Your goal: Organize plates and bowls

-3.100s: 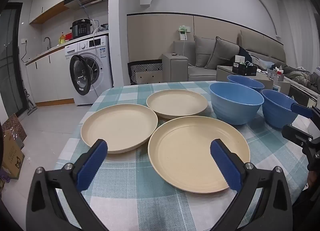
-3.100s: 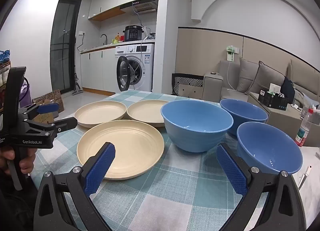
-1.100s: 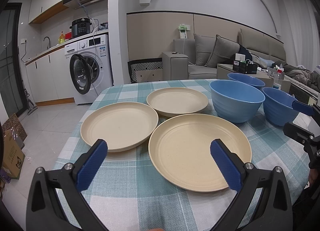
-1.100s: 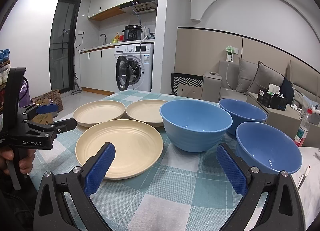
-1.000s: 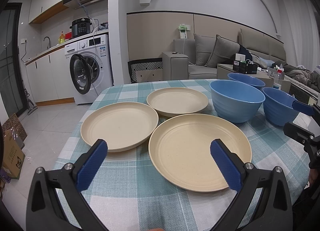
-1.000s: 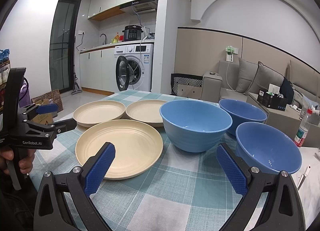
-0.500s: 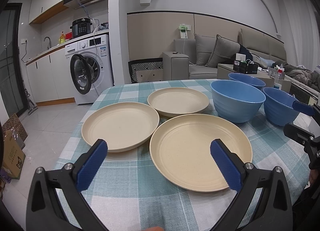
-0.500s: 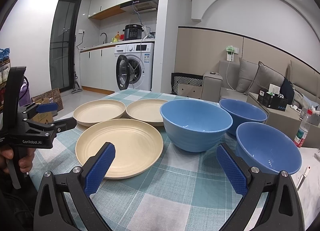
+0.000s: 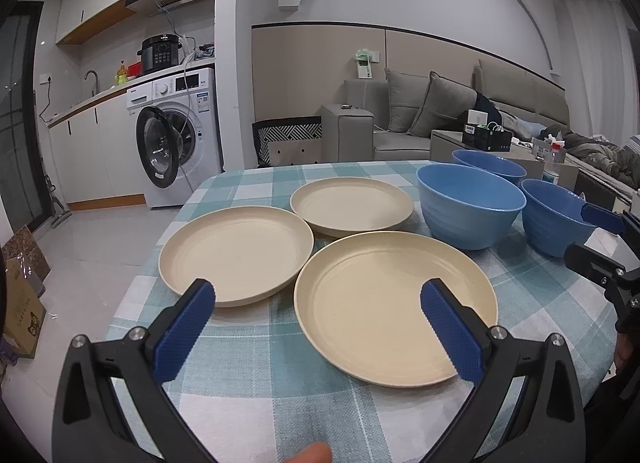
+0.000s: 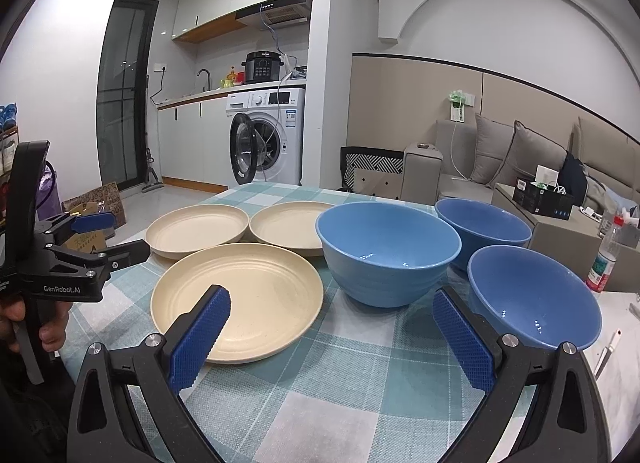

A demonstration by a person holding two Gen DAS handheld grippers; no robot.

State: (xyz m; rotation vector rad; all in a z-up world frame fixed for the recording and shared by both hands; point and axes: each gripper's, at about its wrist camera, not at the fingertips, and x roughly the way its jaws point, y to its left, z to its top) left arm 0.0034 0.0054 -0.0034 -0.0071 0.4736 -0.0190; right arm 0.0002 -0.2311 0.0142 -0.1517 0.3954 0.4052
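Nothing was stacked yet: three plates (image 9: 395,305) and three bowls (image 10: 390,251) lay separate; both the left gripper (image 9: 318,325) and right gripper (image 10: 330,337) were spread, empty.

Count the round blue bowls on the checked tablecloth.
3: the biggest blue bowl beside the cream plates, one behind it, one nearest the right gripper. None appear hidden.

Three cream plates sit on the checked tablecloth (image 9: 256,375): one nearest (image 9: 394,305), one to its left (image 9: 236,249), one behind (image 9: 351,205). Three blue bowls stand alongside: a big one (image 10: 390,247), one behind it (image 10: 484,225), one nearer (image 10: 532,291). Two grippers, left (image 9: 318,329) and right (image 10: 332,337), both spread wide.
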